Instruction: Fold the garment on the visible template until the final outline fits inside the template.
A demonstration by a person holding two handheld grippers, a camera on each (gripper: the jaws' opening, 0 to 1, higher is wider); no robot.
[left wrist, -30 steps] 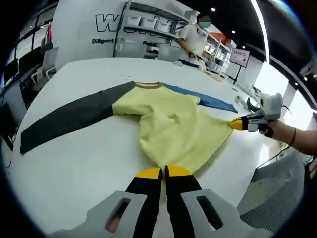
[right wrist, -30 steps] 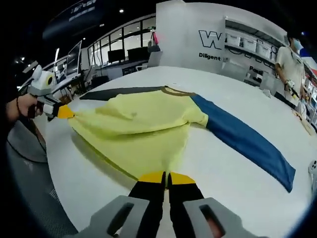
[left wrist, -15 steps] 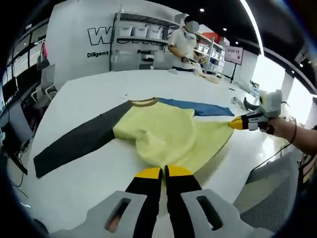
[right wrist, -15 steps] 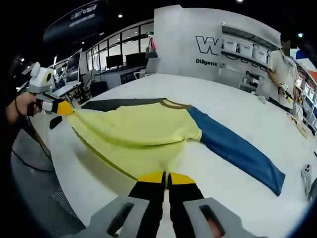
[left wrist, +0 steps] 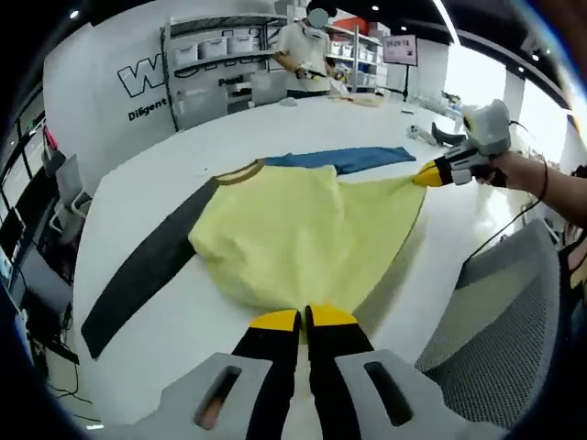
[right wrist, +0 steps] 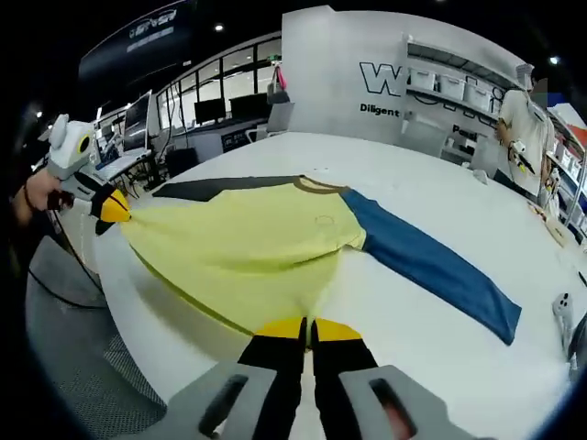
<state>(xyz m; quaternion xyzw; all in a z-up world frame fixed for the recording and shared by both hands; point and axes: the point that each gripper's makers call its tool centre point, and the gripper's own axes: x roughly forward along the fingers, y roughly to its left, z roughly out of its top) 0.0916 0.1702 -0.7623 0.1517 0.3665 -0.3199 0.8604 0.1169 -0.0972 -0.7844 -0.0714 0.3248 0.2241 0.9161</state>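
A yellow shirt [left wrist: 298, 229] with a dark grey sleeve [left wrist: 147, 266] and a blue sleeve [left wrist: 353, 159] lies on the white table [left wrist: 165, 357], its hem lifted and stretched taut. My left gripper [left wrist: 303, 319] is shut on one hem corner. My right gripper [left wrist: 424, 174] comes in from the right, held by a hand, shut on the other hem corner. In the right gripper view the shirt [right wrist: 248, 243] spreads ahead, blue sleeve [right wrist: 426, 270] to the right, dark sleeve [right wrist: 220, 189] at the far left. My right gripper [right wrist: 307, 328] pinches the hem; the left gripper [right wrist: 112, 208] holds the far corner.
A grey mesh chair [left wrist: 495, 339] stands by the table's edge at right. A person [right wrist: 523, 115] works at shelves [right wrist: 449, 92] behind the table. Small items [right wrist: 567, 316] lie near the table's far right edge. Desks with monitors [right wrist: 220, 105] stand beyond.
Both grippers have pulled the hem further apart and back, so the yellow body now lies flatter and smoother; the cameras shifted with the hands.
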